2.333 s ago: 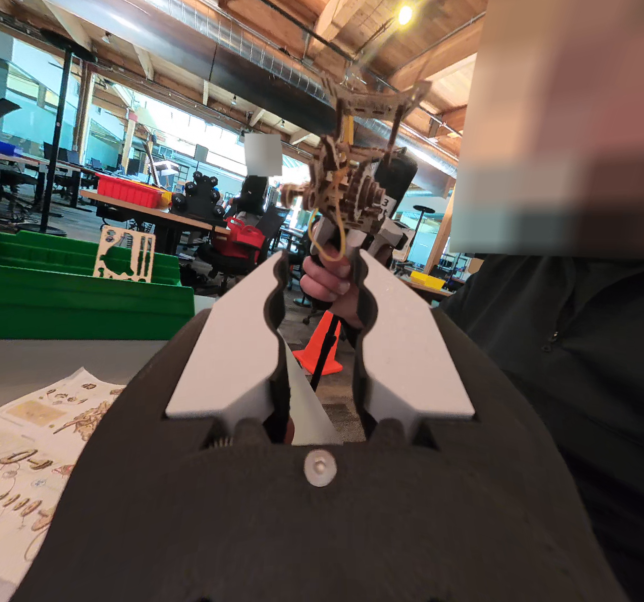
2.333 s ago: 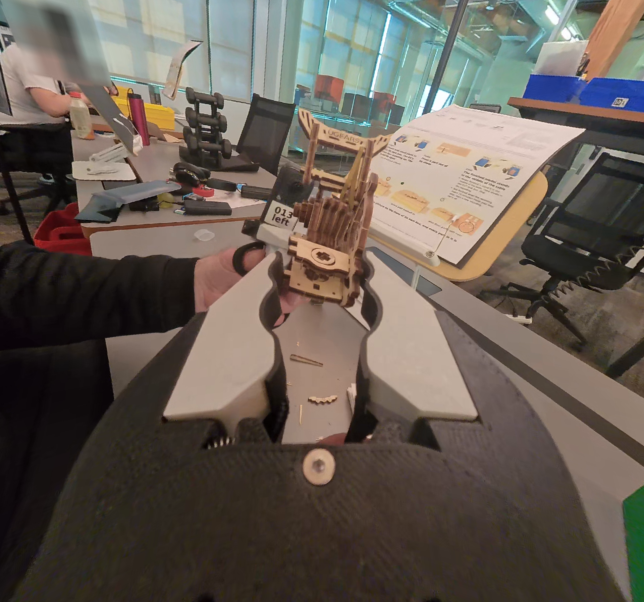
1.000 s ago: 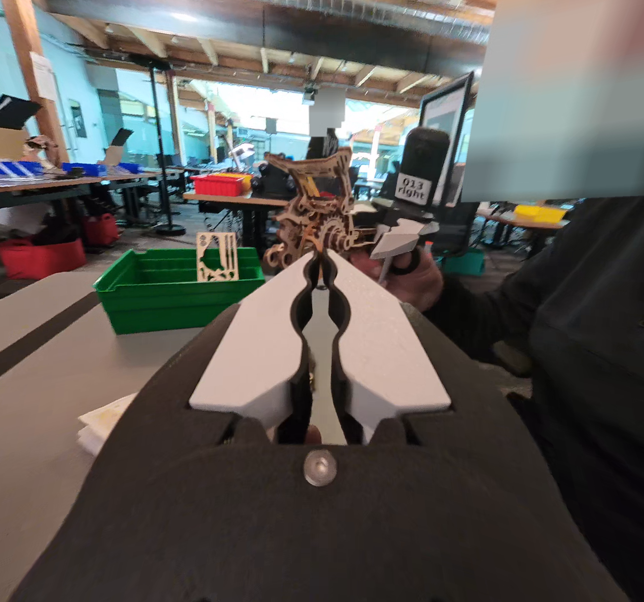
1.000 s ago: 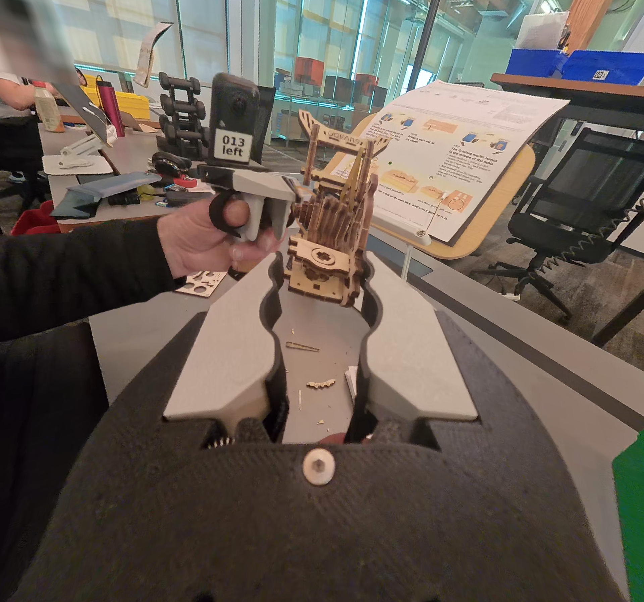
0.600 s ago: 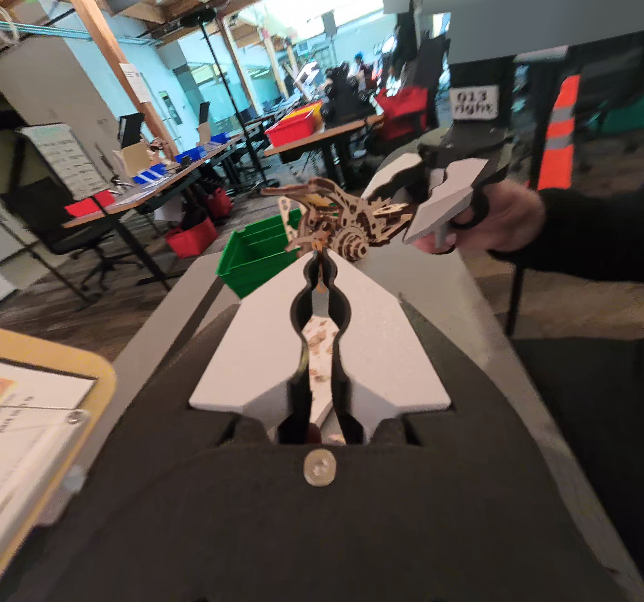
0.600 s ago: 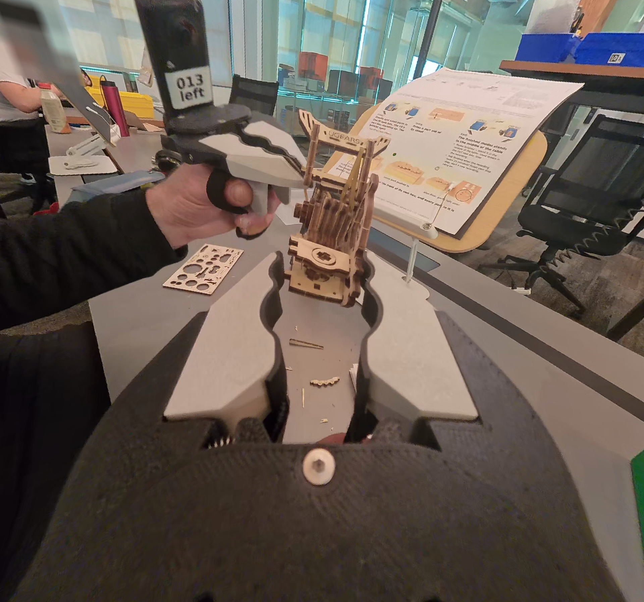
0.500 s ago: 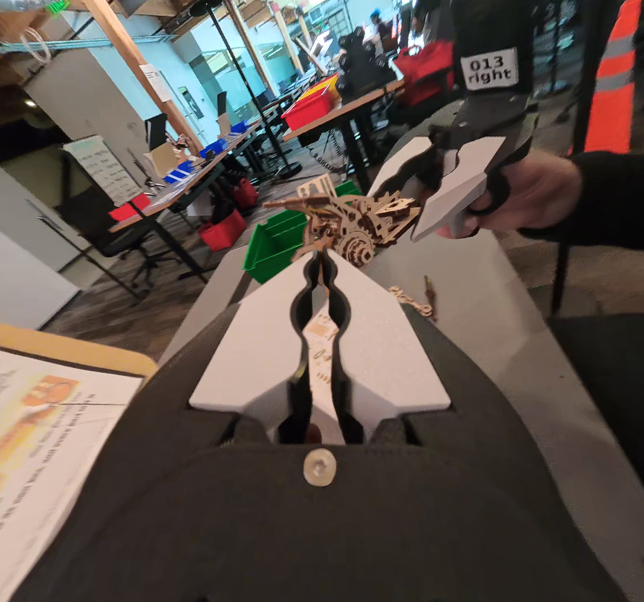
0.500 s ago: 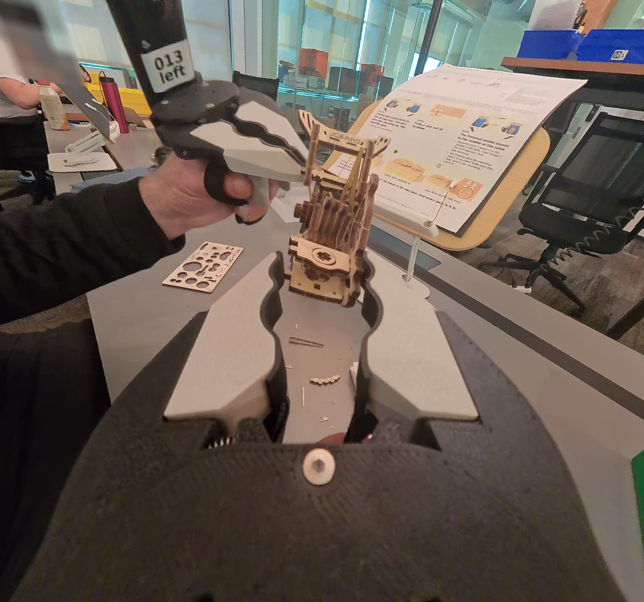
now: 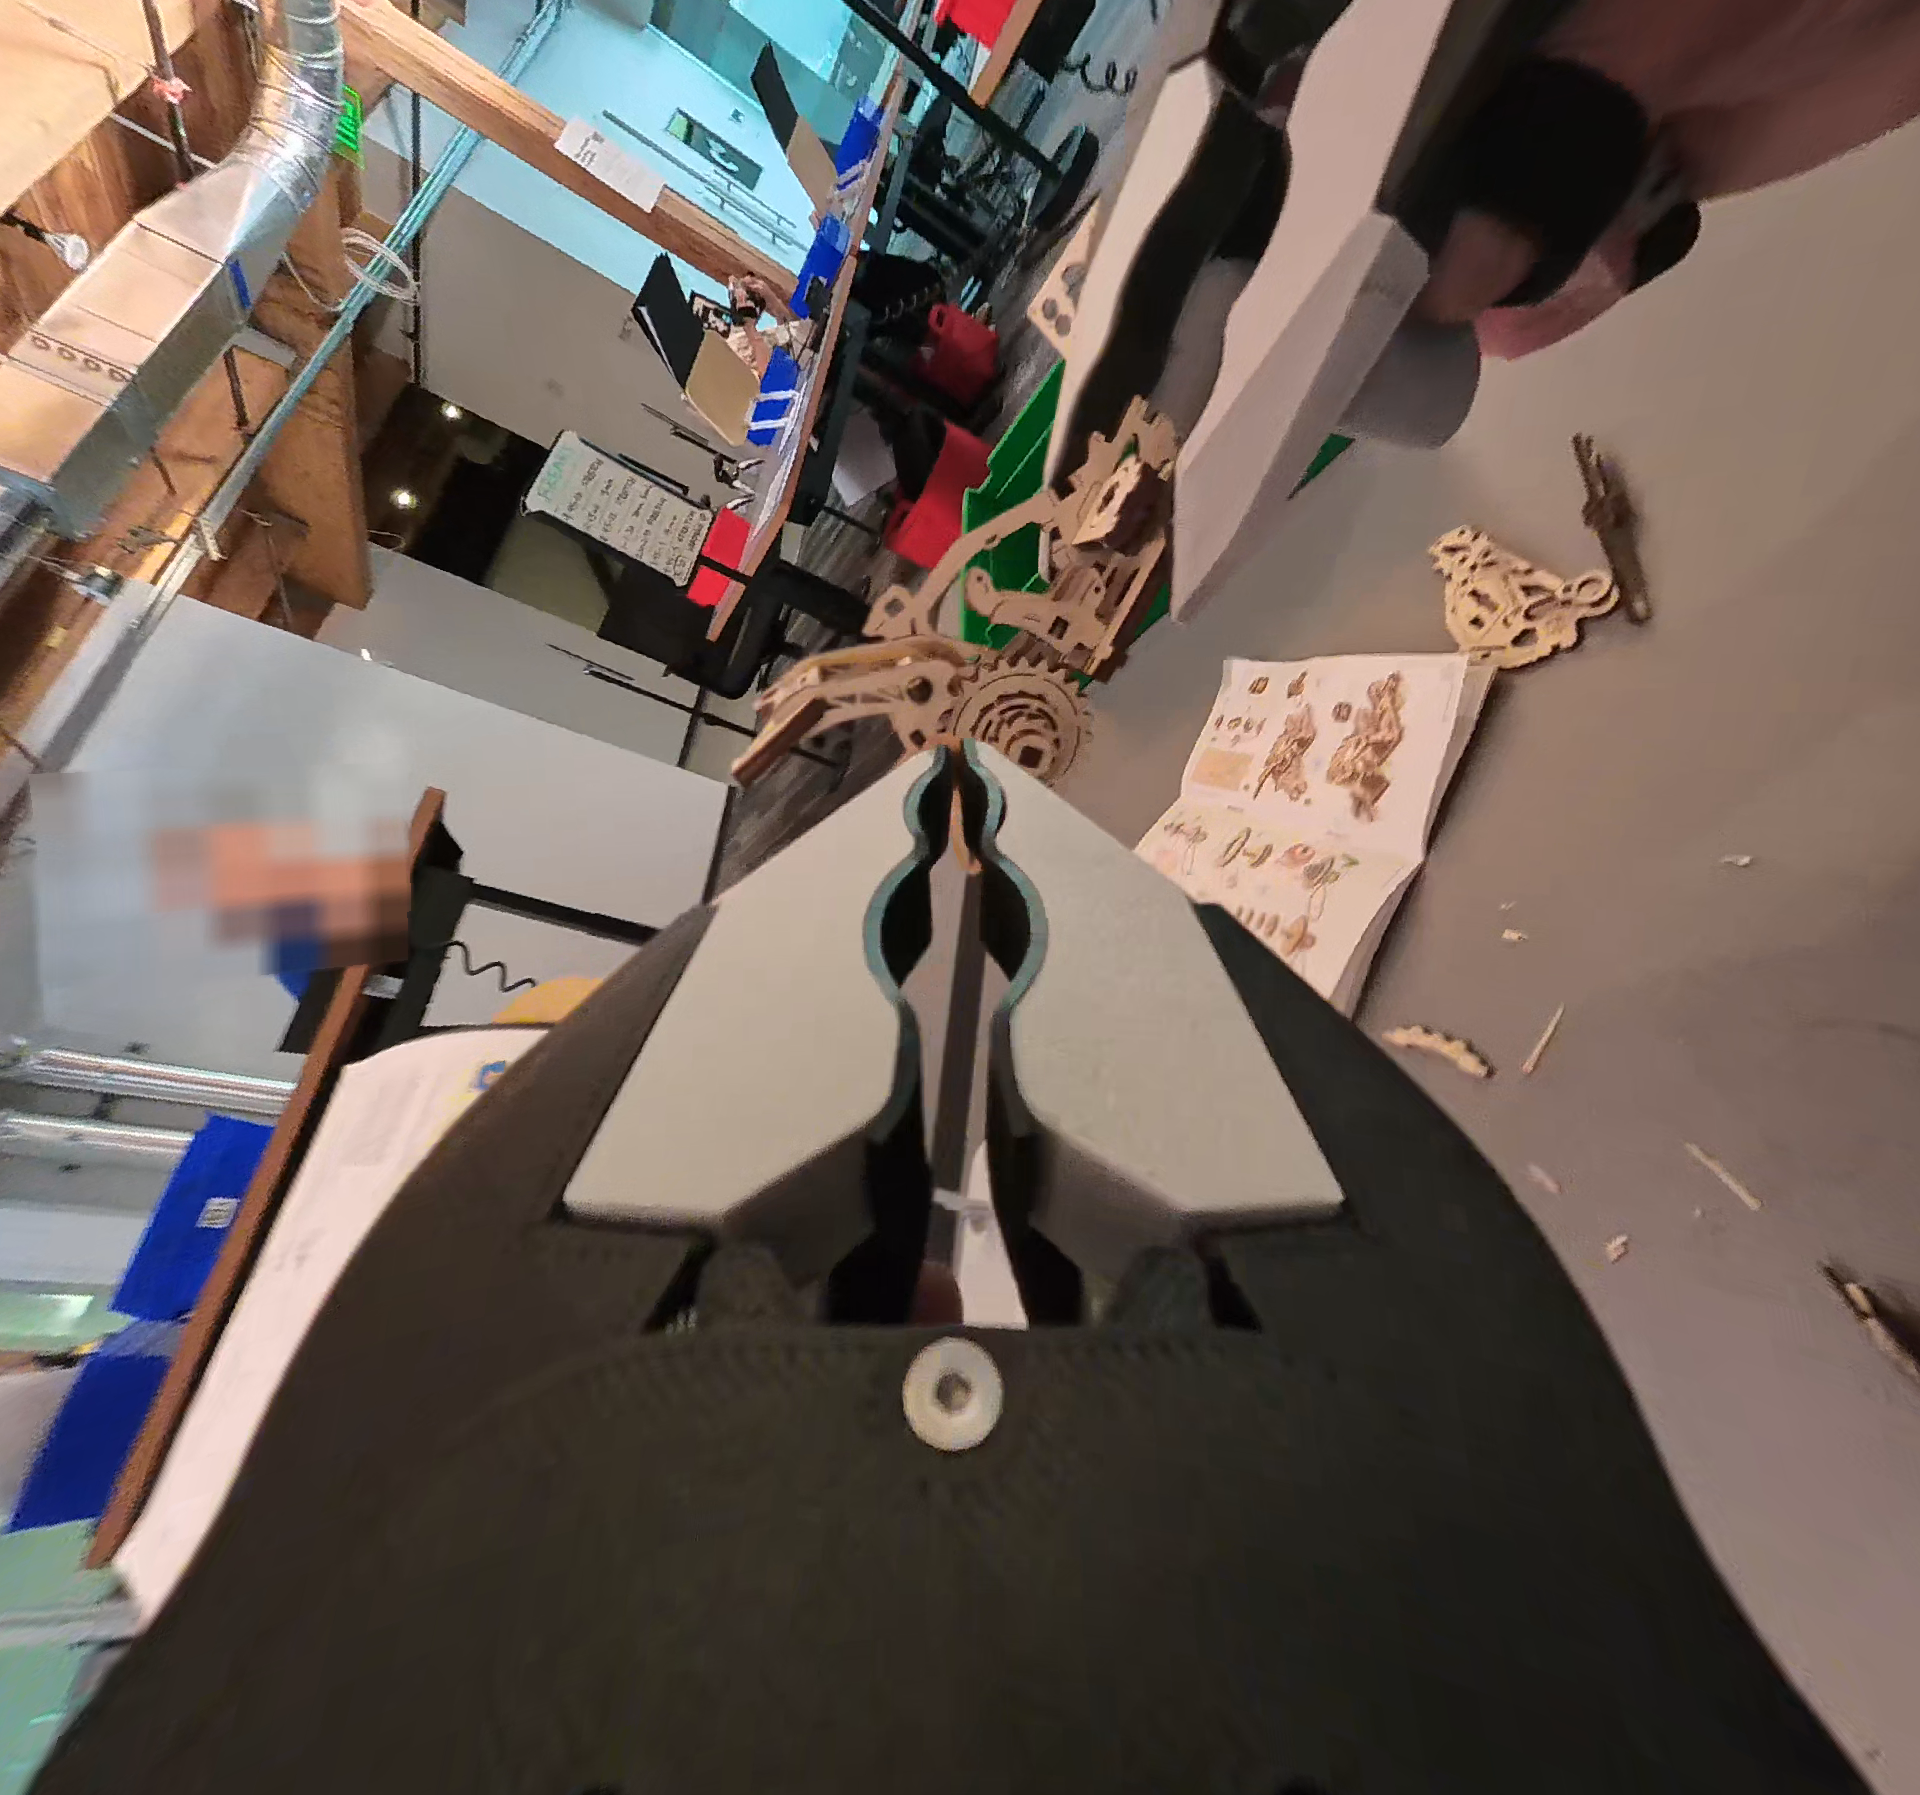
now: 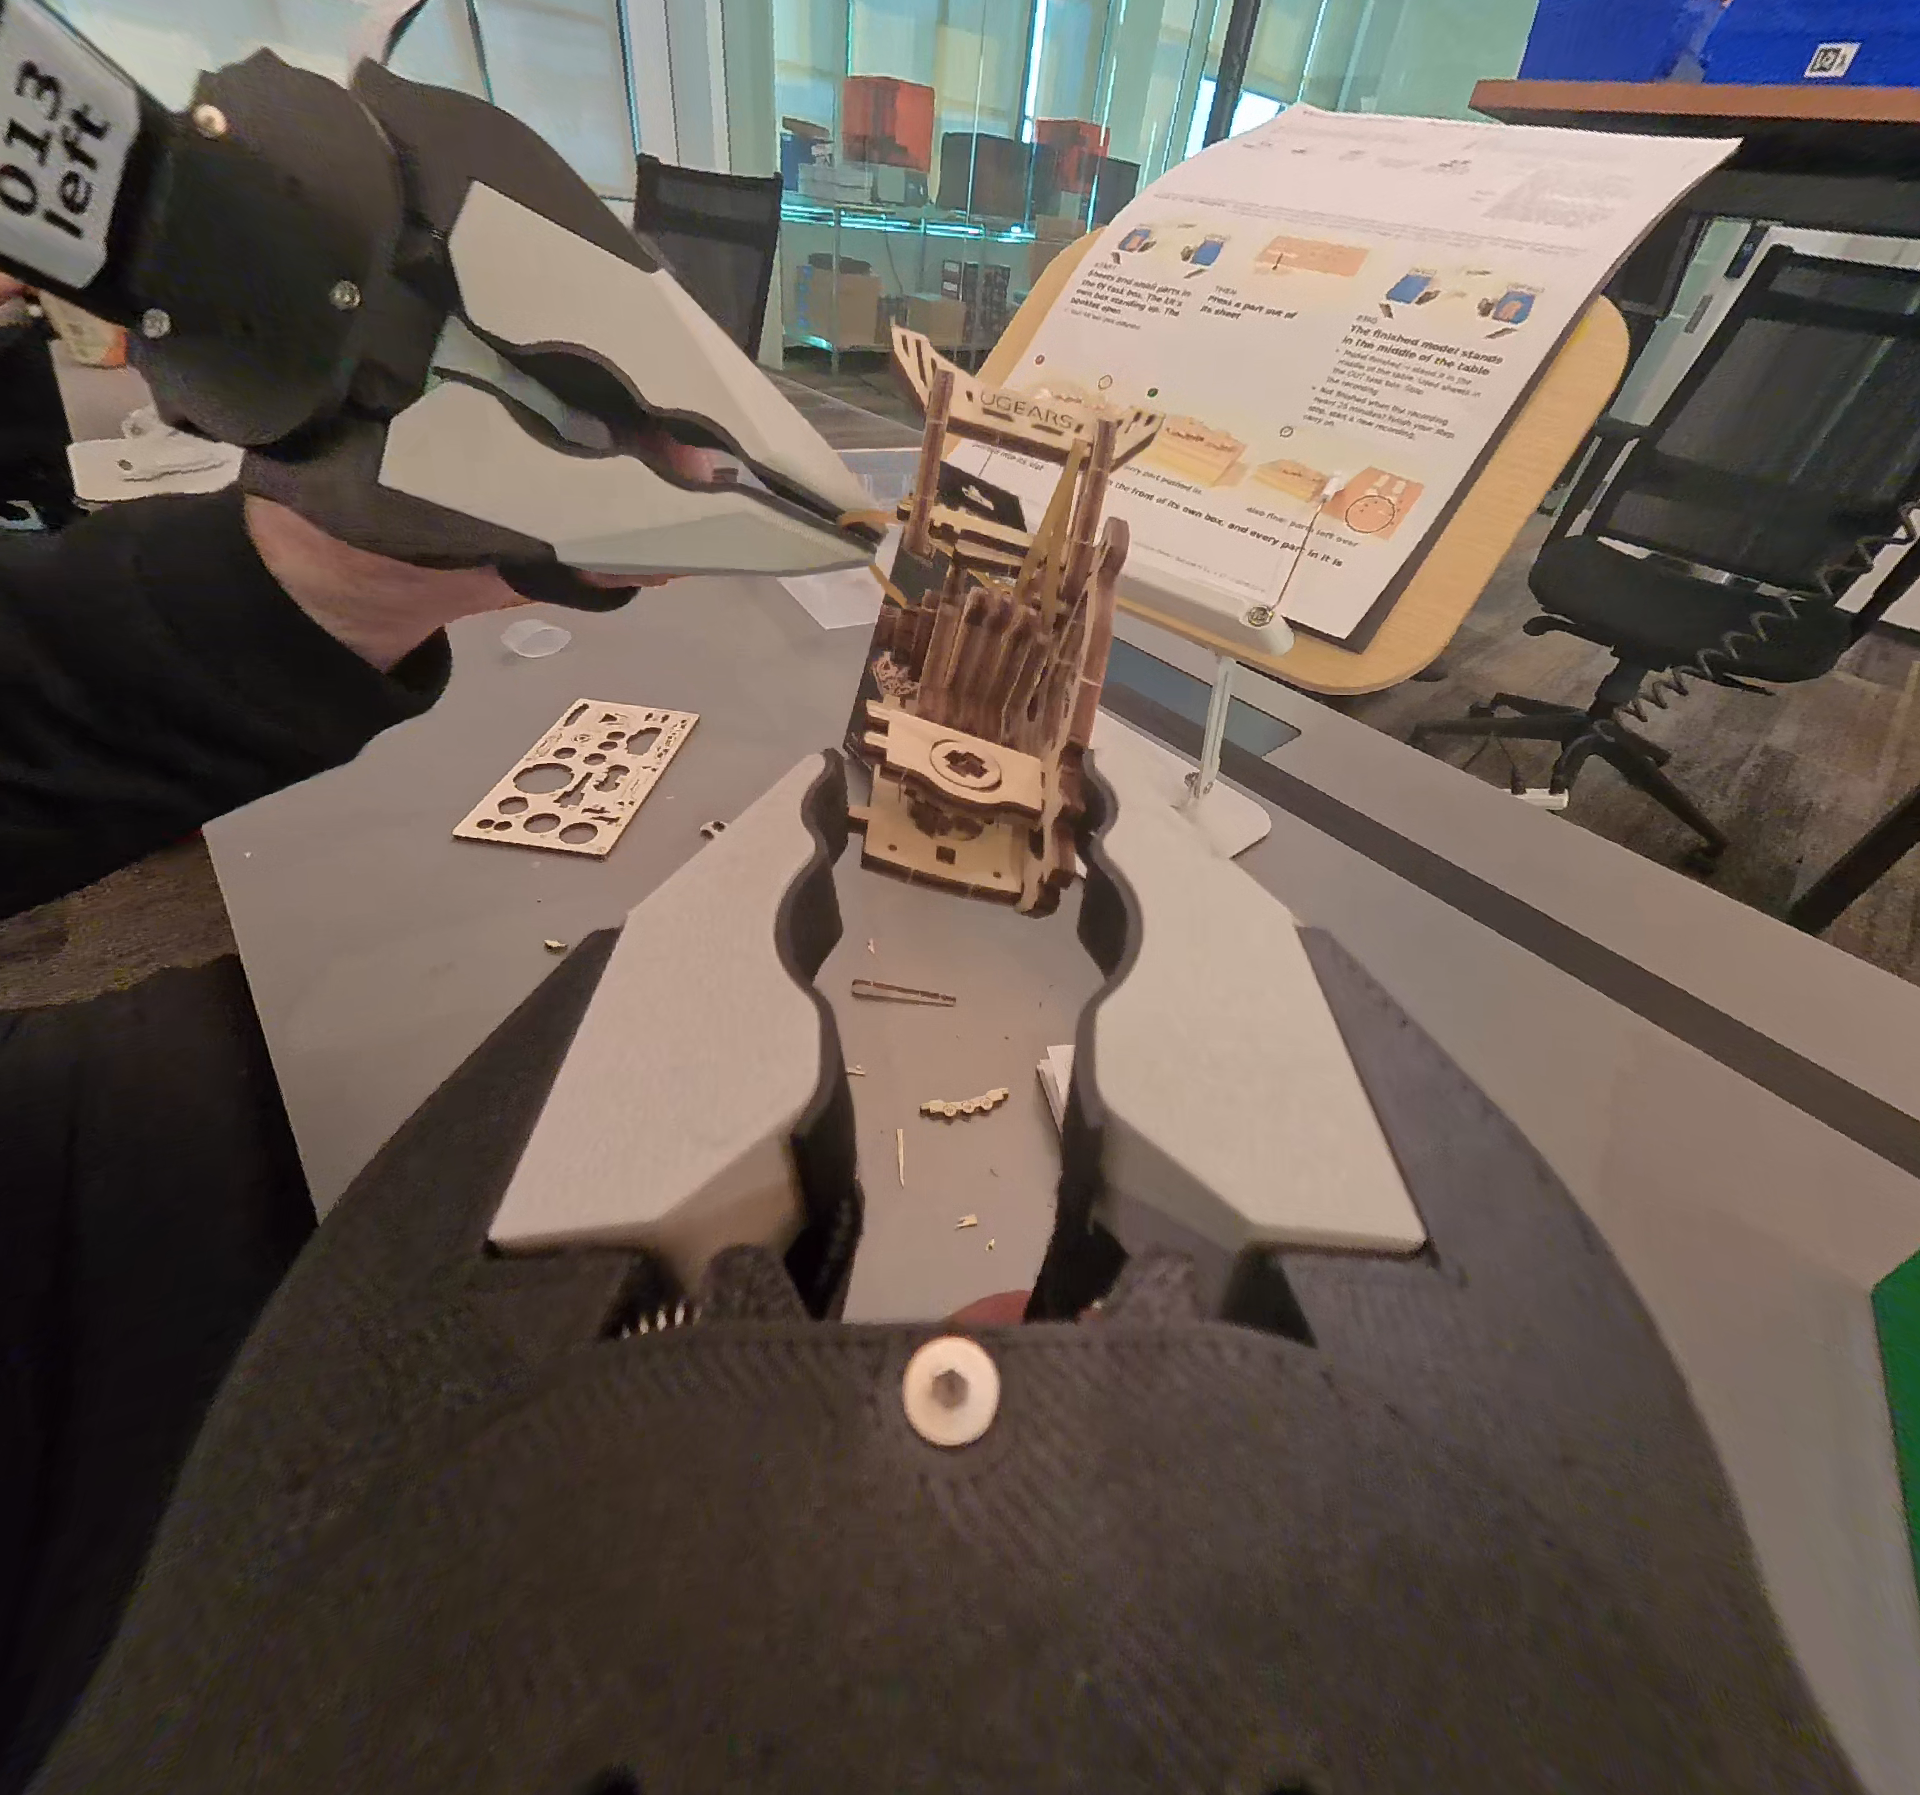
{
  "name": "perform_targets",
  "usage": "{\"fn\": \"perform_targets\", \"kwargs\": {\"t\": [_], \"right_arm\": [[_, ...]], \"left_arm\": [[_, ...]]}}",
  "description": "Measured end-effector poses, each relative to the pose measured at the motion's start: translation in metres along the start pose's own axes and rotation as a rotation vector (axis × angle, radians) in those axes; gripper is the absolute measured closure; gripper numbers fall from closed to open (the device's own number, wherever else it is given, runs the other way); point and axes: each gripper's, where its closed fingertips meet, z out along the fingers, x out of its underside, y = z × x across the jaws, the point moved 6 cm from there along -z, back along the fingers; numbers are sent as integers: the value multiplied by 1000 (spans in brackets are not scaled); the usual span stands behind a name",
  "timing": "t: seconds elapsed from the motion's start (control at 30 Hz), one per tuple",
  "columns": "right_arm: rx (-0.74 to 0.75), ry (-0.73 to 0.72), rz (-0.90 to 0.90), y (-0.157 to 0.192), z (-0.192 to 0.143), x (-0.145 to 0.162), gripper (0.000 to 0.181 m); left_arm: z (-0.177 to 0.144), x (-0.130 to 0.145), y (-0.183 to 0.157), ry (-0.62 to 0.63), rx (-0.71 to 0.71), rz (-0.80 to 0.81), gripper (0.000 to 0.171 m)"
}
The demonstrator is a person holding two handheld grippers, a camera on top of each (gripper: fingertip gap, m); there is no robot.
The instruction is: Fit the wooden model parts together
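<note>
One wooden gear model [image 10: 977, 706] sits mid-frame, clamped at its base by the right gripper [image 10: 956, 810]; the left gripper [image 10: 868, 530], entering from upper left, pinches its yellow rubber band [image 9: 954, 836].

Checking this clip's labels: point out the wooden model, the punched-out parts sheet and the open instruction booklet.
wooden model [image 10: 961, 789], right wrist view, front base plate.
punched-out parts sheet [image 10: 577, 777], right wrist view, sheet's middle.
open instruction booklet [image 9: 1311, 789], left wrist view, open page.

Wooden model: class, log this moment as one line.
right gripper: shut on model base | left gripper: shut on yellow band | model off table
</note>
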Motion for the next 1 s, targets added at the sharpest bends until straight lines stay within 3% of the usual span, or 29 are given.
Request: {"fn": "perform_targets", "kwargs": {"t": [0.33,1.0], "right_arm": [[24,23,-13,1,6,3,141],[71,52,-15,-3,12,12,141]], "left_arm": [[6,-11,-12,94,10,203,171],[18,-18,-19,120,-5,226,171]]}}
